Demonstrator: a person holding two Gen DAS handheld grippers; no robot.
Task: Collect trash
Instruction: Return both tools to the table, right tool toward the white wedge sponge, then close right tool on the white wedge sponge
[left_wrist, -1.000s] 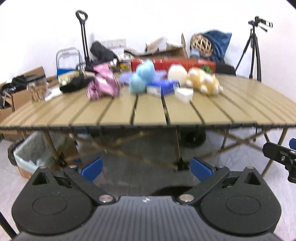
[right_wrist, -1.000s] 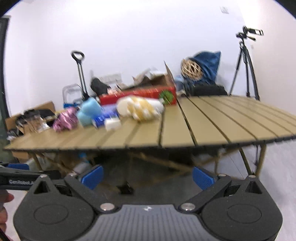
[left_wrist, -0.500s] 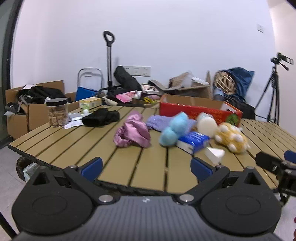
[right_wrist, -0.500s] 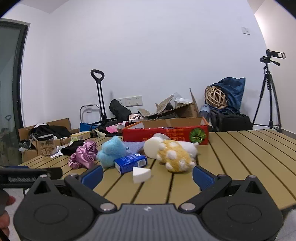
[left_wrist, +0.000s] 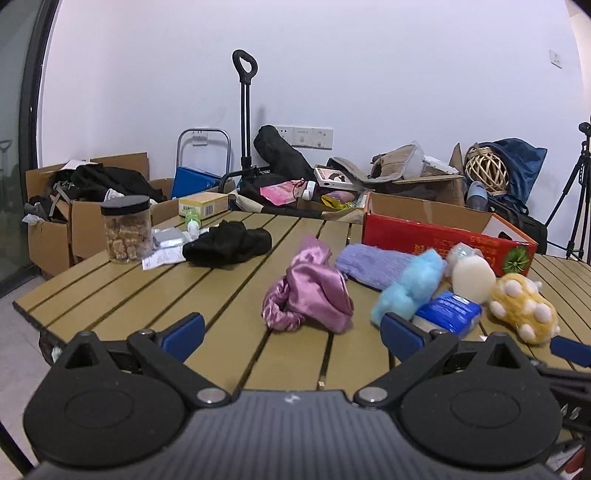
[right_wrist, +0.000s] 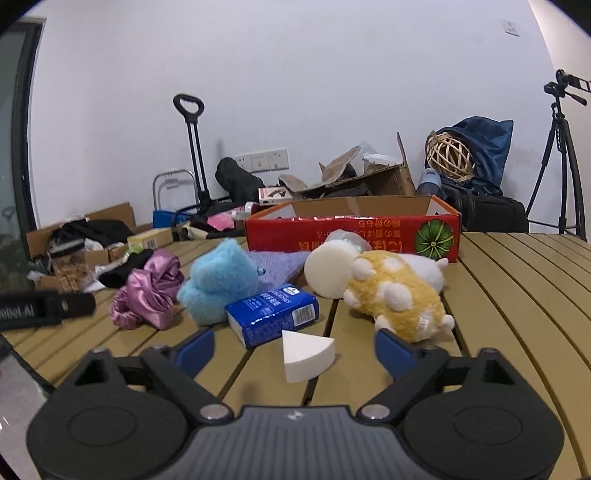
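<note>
A slatted wooden table (left_wrist: 122, 288) holds a pile of items. In the right wrist view a white wedge sponge (right_wrist: 307, 355) lies just ahead of my open right gripper (right_wrist: 293, 349), with a blue tissue pack (right_wrist: 272, 319), a blue plush (right_wrist: 218, 282), a yellow plush (right_wrist: 399, 295) and a white round sponge (right_wrist: 328, 269) behind it. In the left wrist view my open, empty left gripper (left_wrist: 291, 330) faces a pink satin cloth (left_wrist: 310, 291), with the blue plush (left_wrist: 410, 282) and tissue pack (left_wrist: 448, 310) to the right.
A red cardboard box (right_wrist: 351, 232) stands behind the pile. A black cloth (left_wrist: 227, 245), a jar of snacks (left_wrist: 126, 229) and papers lie at the table's left. Boxes, a trolley and a tripod (right_wrist: 561, 147) stand along the wall.
Both grippers have risen from below the table's edge to above its top and moved closer to the pile of items.
</note>
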